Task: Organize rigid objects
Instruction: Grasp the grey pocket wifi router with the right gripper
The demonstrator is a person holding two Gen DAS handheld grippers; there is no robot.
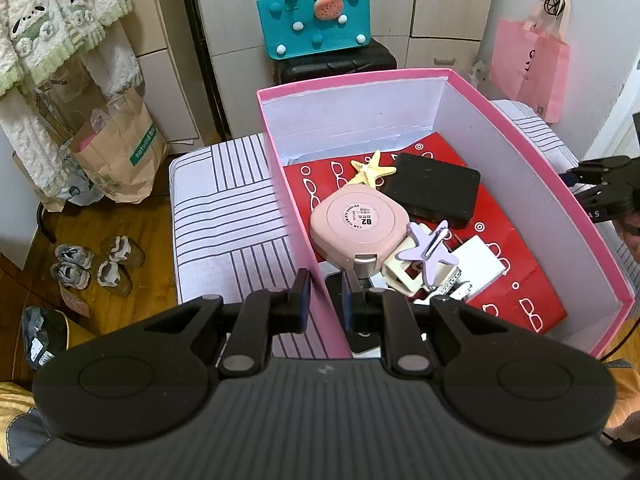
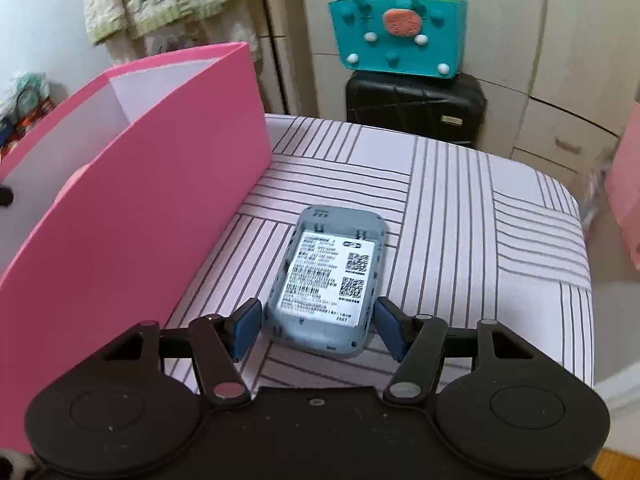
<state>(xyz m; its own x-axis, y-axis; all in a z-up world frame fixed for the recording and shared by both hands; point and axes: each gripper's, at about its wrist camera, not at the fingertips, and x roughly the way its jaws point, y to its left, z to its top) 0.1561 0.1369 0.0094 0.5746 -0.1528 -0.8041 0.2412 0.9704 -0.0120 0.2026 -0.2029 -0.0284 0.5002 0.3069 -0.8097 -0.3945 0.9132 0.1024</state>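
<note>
A pink box (image 1: 520,128) stands on a striped cushion (image 1: 224,216). It holds a pink round-cornered case (image 1: 358,222), a black flat box (image 1: 434,188), a yellow starfish (image 1: 372,170), a purple star-shaped clip (image 1: 428,250) and white items on red printed paper. My left gripper (image 1: 326,296) is shut on the box's near left wall (image 1: 316,320). In the right wrist view a grey device (image 2: 328,276) with a white label lies on the cushion (image 2: 480,220) beside the box (image 2: 140,184). My right gripper (image 2: 316,326) is open, one finger on each side of the device's near end.
A teal bag (image 1: 314,12) sits on a black suitcase (image 1: 340,62) behind the cushion. A pink bag (image 1: 528,68) hangs at right. Paper bags (image 1: 120,152) and shoes (image 1: 96,264) are on the wooden floor at left. Towels (image 1: 48,24) hang at far left.
</note>
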